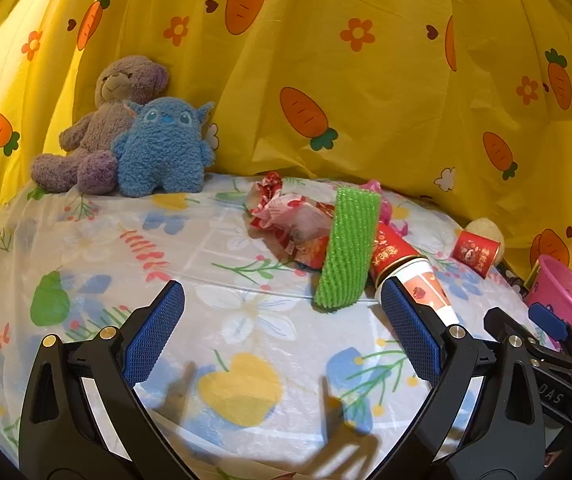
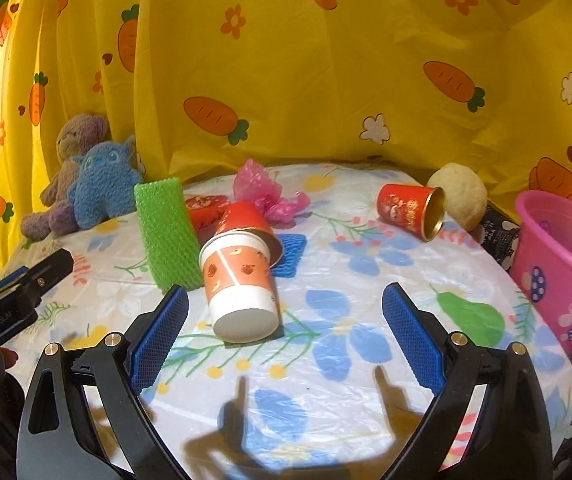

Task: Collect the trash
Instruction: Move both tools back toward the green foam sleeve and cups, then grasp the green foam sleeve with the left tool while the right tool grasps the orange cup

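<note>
Trash lies on a round table with a floral cover [image 2: 325, 360]. An orange and white paper cup [image 2: 238, 284] lies on its side, nested with a red cup [image 2: 246, 218]; both show in the left wrist view [image 1: 417, 280]. A green foam net sleeve [image 1: 347, 246] [image 2: 166, 232] leans beside them. Crumpled red and white wrappers [image 1: 289, 216], a pink plastic bag [image 2: 264, 194], a blue foam net [image 2: 291, 254] and another red cup [image 2: 409, 210] [image 1: 475, 254] lie further back. A pink bucket [image 2: 561, 268] [image 1: 569, 294] stands at the right edge. My left gripper [image 1: 282, 328] is open and empty. My right gripper [image 2: 286, 340] is open, just behind the orange cup.
A purple teddy bear [image 1: 106, 120] and a blue plush toy [image 1: 162, 148] sit at the back left of the table. A beige ball [image 2: 459, 194] rests at the back right. A yellow carrot-print curtain [image 1: 365, 80] hangs behind the table.
</note>
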Motion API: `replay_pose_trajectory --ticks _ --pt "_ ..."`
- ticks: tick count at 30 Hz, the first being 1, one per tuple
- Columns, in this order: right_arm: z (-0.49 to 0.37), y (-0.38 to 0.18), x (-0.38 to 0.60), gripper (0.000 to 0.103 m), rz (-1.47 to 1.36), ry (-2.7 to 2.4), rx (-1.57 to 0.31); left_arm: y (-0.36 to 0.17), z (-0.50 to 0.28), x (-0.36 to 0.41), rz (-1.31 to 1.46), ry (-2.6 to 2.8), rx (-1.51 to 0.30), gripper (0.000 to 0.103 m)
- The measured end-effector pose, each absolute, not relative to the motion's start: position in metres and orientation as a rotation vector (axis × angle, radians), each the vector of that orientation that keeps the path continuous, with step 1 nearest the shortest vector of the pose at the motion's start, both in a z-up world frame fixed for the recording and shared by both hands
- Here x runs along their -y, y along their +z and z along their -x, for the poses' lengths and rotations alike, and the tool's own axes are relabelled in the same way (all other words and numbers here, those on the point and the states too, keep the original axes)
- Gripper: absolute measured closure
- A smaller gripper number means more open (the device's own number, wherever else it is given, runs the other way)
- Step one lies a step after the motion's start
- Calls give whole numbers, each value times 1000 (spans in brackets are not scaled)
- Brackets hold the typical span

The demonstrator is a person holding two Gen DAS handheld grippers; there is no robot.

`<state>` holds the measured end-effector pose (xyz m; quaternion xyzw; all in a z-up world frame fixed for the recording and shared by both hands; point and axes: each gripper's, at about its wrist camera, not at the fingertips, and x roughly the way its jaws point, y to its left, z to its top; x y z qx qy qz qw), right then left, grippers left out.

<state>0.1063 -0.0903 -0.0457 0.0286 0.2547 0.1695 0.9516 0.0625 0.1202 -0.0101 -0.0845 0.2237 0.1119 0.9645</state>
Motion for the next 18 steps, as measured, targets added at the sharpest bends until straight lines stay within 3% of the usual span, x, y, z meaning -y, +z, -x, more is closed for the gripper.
replay_pose_trajectory --ticks 18 --pt "-166 -68 43 13 0 369 -690 -9 -85 -132 169 203 -460 6"
